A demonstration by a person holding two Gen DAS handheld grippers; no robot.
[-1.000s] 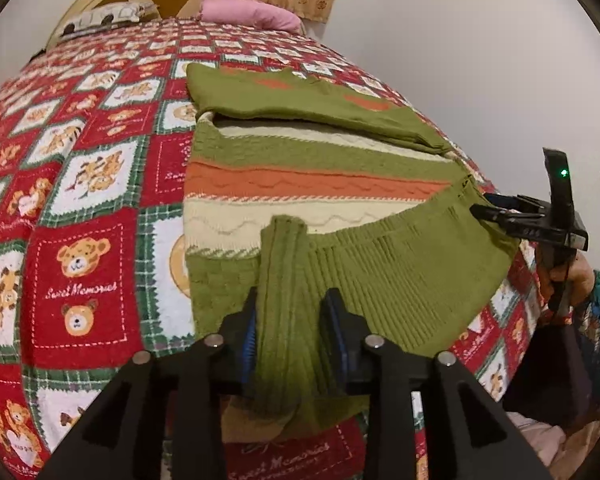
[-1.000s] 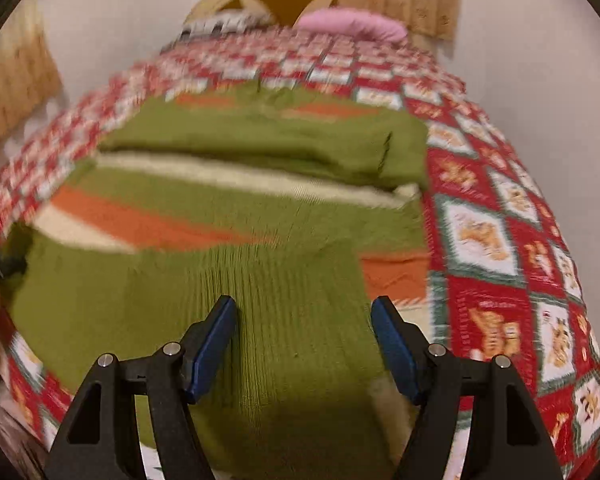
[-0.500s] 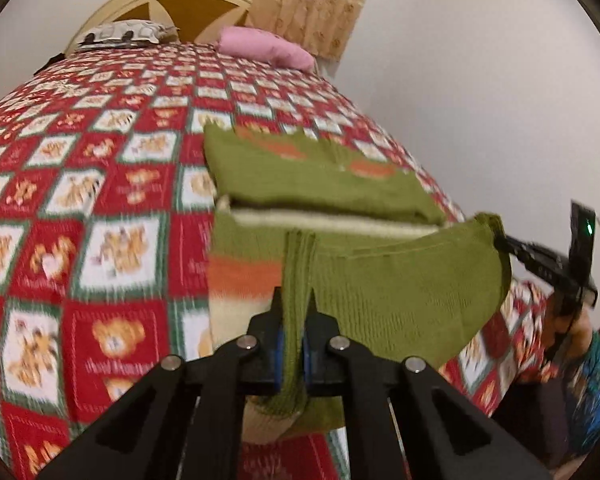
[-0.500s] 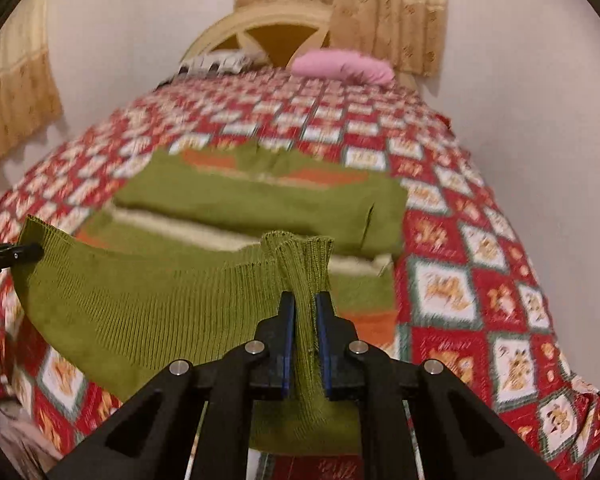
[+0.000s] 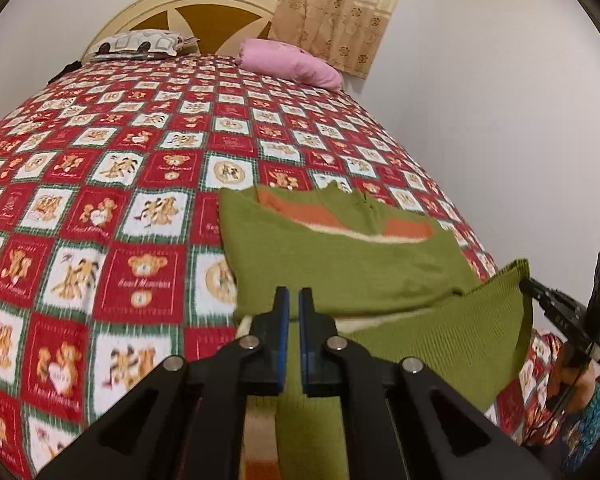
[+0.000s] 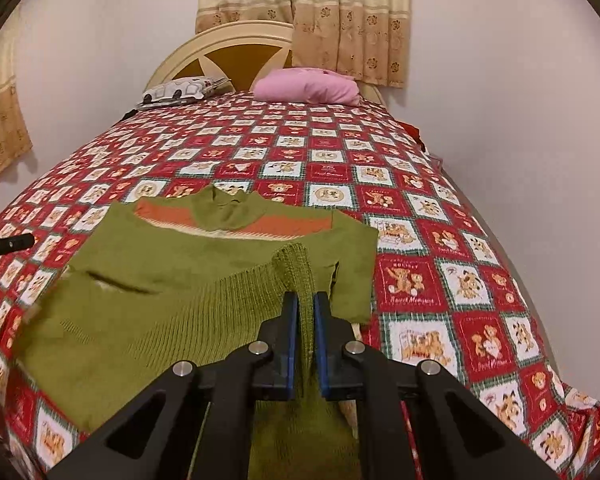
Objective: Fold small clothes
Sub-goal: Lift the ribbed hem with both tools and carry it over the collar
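Observation:
A green knit sweater [image 5: 340, 264] with orange and cream stripes lies on the bed, its sleeves folded across the chest. Its ribbed bottom hem [image 5: 460, 320] is lifted off the bed and stretched between both grippers. My left gripper [image 5: 293, 300] is shut on one corner of the hem, and green knit hangs below its pads. My right gripper [image 6: 306, 304] pinches the other corner [image 6: 292, 264], its jaws still closing tight on it. The right gripper [image 5: 540, 296] also shows at the right edge of the left wrist view. A left fingertip [image 6: 8, 245] pokes in at the left of the right wrist view.
The bed carries a red teddy-bear bedspread [image 5: 100, 200]. A pink pillow [image 5: 292, 62] and a patterned pillow [image 5: 140, 44] lie by the headboard [image 6: 228, 52]. A white wall runs close along the bed's right side. A person's hand and sleeve [image 5: 580, 400] hold the right gripper.
Both grippers shut on the hem's corners, then rose and carried the hem away from the bed's near edge toward the collar. The lifted fabric now covers the lower stripes.

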